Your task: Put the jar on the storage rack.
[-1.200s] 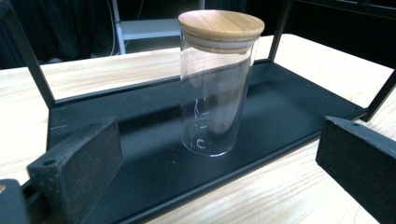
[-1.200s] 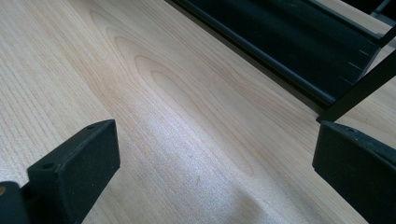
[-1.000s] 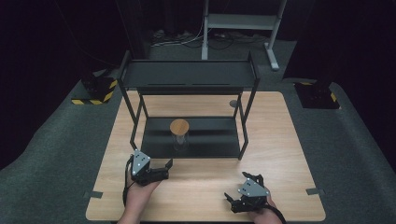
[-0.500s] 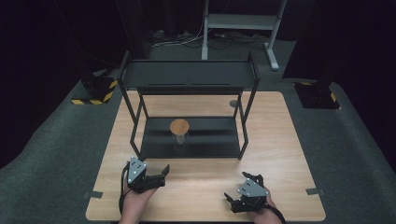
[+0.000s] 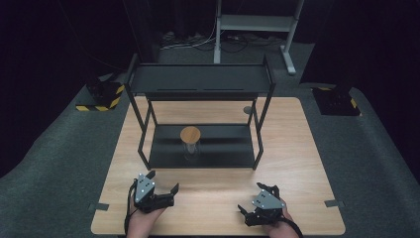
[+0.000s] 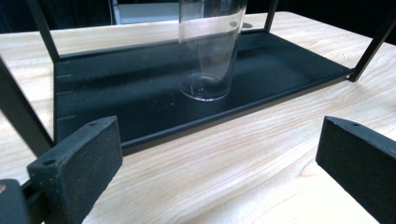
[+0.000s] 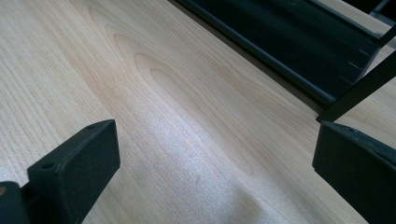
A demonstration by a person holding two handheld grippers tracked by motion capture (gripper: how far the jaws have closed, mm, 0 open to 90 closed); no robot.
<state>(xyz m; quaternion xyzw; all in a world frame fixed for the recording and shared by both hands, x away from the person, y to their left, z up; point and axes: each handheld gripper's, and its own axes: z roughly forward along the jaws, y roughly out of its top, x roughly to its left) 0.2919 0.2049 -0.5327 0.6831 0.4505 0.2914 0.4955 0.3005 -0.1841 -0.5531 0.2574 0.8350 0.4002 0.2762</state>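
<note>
Two grippers sit low at the near table edge, both with jaws spread wide and empty: left gripper (image 5: pixel 162 191) aimed toward the rack, right gripper (image 5: pixel 257 202) angled left. Ahead of the left one, a clear glass jar (image 6: pixel 210 51) stands upright, long axis vertical, round wooden lid (image 5: pixel 190 134) up, on the matte black lower tray (image 6: pixel 116 100) of a black metal two-tier rack (image 5: pixel 198 79). Pale wood-grain table (image 7: pixel 154 107) beneath; jar well apart from both grippers.

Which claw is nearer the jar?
The left gripper. It points at the jar on the rack's bottom shelf; the right gripper sits farther off, by the rack's right corner.
</note>
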